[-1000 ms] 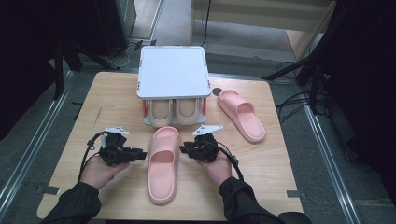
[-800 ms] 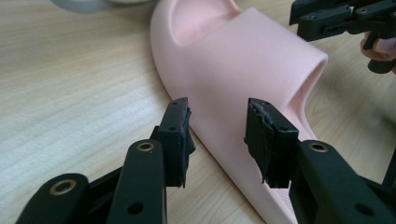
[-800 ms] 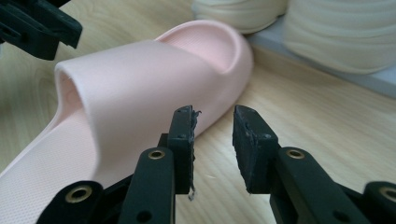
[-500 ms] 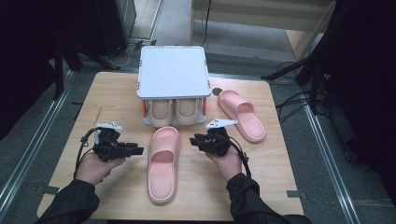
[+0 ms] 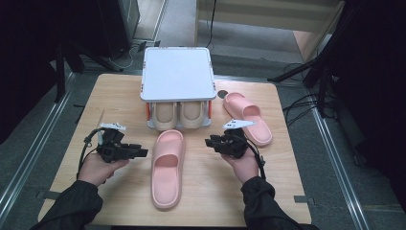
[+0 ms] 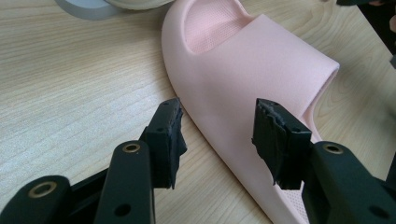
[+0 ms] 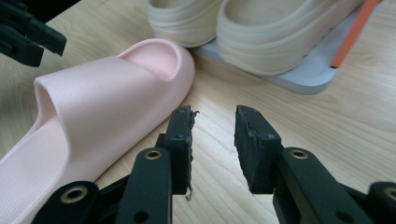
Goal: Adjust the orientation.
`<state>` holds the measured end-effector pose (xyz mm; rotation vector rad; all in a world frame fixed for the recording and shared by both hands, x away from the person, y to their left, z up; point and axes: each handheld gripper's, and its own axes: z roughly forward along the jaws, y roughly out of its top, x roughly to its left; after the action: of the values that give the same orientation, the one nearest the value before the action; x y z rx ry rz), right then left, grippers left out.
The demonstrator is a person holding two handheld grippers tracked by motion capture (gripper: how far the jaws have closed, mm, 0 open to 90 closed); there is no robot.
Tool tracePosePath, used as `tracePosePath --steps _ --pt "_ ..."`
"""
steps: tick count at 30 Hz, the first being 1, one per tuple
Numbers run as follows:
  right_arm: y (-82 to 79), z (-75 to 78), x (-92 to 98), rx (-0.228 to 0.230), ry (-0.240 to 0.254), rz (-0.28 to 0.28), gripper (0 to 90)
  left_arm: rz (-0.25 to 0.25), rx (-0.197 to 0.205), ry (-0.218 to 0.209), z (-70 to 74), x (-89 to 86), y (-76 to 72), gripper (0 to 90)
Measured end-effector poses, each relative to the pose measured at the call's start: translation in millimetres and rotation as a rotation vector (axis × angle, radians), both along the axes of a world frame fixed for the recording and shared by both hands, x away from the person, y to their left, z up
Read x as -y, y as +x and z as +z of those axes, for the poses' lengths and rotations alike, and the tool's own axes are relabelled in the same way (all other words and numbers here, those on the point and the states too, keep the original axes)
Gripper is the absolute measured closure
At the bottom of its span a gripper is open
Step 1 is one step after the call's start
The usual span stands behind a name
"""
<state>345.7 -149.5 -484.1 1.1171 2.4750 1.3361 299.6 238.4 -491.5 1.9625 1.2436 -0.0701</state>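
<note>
Item: pink slipper (image 5: 167,165), one-piece foam slide, centre of table (image 5: 119,100), toe towards rack (image 5: 178,72).
Mate: second slipper (image 5: 246,117), right of rack, well apart.
Rack contents: beige pair (image 5: 179,114) on lower shelf, just beyond the toe.
Left gripper (image 5: 143,153): released; jaws have just been opening, nothing pressed, slipper edge just beyond the pads (image 6: 170,135).
Right gripper (image 5: 209,142): apart, empty, beside the strap; jaws have just widened slightly.
Handling (judged): light, soft, springy; matte, so little slip; not fragile; squeezes under grip.
Hold (judged): side wall of sole at mid-length, or strap edge (image 7: 51,88), one from each side.
</note>
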Motion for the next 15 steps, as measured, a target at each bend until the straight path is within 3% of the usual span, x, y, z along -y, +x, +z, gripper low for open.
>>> tracePosePath --steps 15 --pt "19.4 12.2 46.6 0.002 0.049 -0.092 65.4 -0.001 -0.011 0.023 -2.1 1.0 1.1 50.3"
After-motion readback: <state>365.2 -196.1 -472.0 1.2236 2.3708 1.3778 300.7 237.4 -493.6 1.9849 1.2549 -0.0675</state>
